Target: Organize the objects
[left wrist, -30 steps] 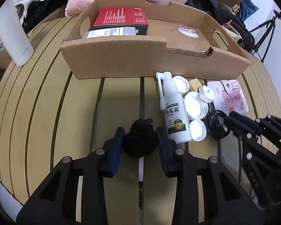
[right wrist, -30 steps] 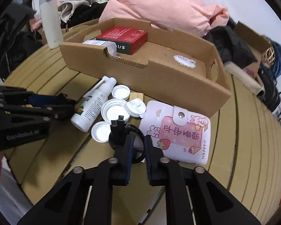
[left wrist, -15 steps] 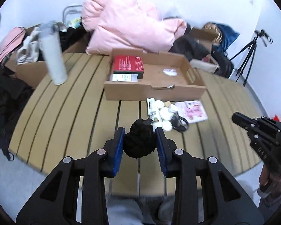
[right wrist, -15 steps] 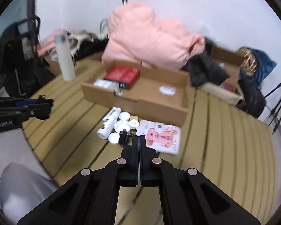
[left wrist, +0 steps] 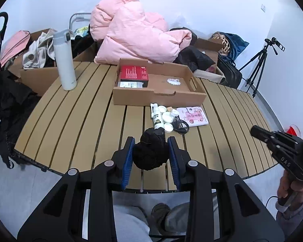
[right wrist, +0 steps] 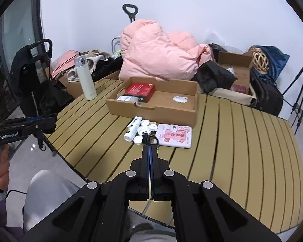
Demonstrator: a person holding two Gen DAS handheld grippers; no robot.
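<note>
Left gripper [left wrist: 151, 153]: blue-padded fingers clamped on a black bundle [left wrist: 150, 151], soft and crumpled, held above the near edge of the slatted table [left wrist: 86, 117]. What the bundle is cannot be told.

Right gripper [right wrist: 149, 151]: fingers pressed together, nothing between them, tips raised above the table just near of the black cable [right wrist: 149, 138]. The left tool's body, seen at the left edge of the right wrist view, reads "GenRobot.AI".

Centre of table, a cluster just near of the cardboard tray [left wrist: 159, 98]:
- white spray bottle [left wrist: 156, 117] lying on its side, nozzle toward the tray; label has dark print and a coloured patch, not readable.
- several white round lids [left wrist: 167, 118] touching one another, right of the bottle.
- coiled black cable, at the near right of the lids.
- pink pouch [right wrist: 174, 136] with a snap flap, strawberry and rabbit drawings, red Chinese characters not legible; "HAPPY" along its right edge.

Inside tray, far left corner: red box [left wrist: 134, 73] with white print too small to read, resting on a white-labelled box [left wrist: 129, 84]. A white sticker [left wrist: 173, 81] lies on the tray floor at centre right.

Far left on table: white flask [left wrist: 64, 58], upright, small grey lettering near its base, not legible. Behind the tray, a pink quilt [left wrist: 135, 38].
</note>
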